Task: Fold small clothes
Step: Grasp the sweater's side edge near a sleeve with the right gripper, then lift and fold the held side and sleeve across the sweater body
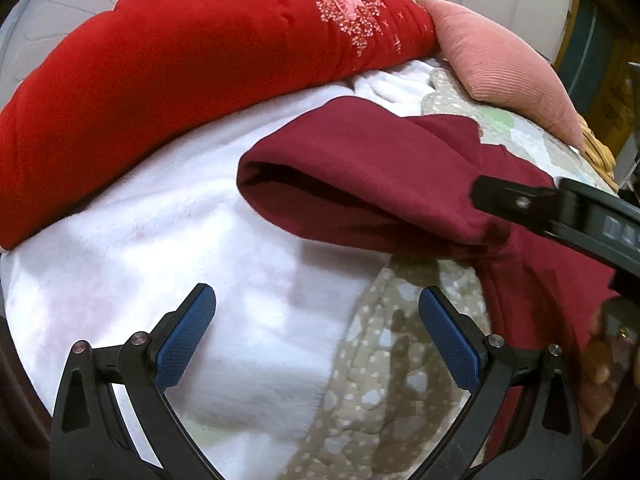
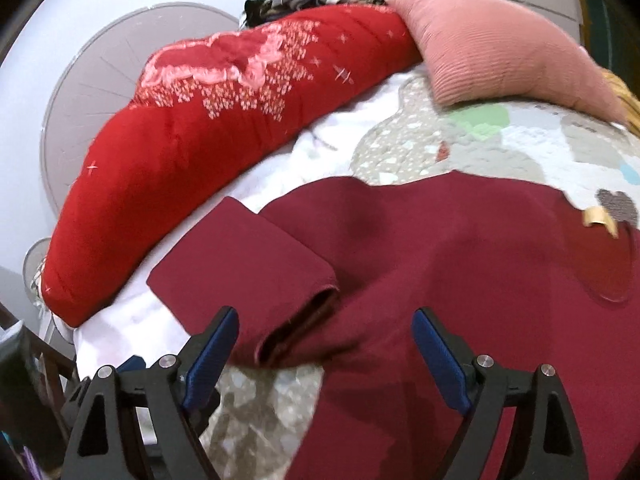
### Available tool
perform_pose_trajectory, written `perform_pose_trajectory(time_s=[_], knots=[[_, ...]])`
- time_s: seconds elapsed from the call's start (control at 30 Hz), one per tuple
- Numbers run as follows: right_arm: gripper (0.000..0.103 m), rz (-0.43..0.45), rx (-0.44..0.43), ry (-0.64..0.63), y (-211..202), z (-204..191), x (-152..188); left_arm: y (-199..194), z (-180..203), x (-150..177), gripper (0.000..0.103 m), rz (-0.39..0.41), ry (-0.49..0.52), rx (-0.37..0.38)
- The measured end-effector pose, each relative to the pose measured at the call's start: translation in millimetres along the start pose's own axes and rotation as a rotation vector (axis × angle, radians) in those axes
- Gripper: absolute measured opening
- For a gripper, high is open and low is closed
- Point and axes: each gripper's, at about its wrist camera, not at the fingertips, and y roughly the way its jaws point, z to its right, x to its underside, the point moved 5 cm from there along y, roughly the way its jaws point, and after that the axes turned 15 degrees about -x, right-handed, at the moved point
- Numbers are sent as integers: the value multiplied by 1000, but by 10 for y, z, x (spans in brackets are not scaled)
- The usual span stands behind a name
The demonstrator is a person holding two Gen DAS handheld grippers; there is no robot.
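While both grippers, left gripper (image 1: 316, 336) and right gripper (image 2: 324, 356), hover released and empty, the maroon garment (image 2: 440, 264) lies mid-fold on the bed (image 2: 520, 140), its sleeve (image 2: 240, 264) folded inward; next comes regrasping an edge

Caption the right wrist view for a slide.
Open right gripper above a maroon garment, its sleeve folded inward, on a patterned bedspread.
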Motion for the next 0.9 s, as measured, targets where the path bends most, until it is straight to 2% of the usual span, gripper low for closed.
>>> perform_pose_trajectory(time_s=[0.07,0.13,0.27,0.3,0.33,0.47,0.67,0.8,0.9], knots=[[83,-27,-17,14,147,7,-18,49,-22,0,102,-12,-9,0],[54,-42,-31,11,229,5,-17,75,-30,3,102,-22,-16,6],[24,-19,-27,-35,256,-64,-46,70,-7,-1,102,-16,-7,0],[13,-6,-13,-56,218,-90,-64,71,-1,-2,102,-14,-5,-2],[9,6,-7,-68,171,-106,-83,68,3,0,102,-13,-3,-5],[7,82,-11,-120,-175,-225,-214,43,-5,1,102,-7,-10,-11],[6,219,60,-222,-947,-325,-472,-55,-33,-1,102,10,-15,-12],[6,308,169,-237,-1564,-157,-553,-115,-46,0,102,13,-29,0],[6,349,302,-235,-1975,103,-509,-147,2,-3,102,14,-30,9]])
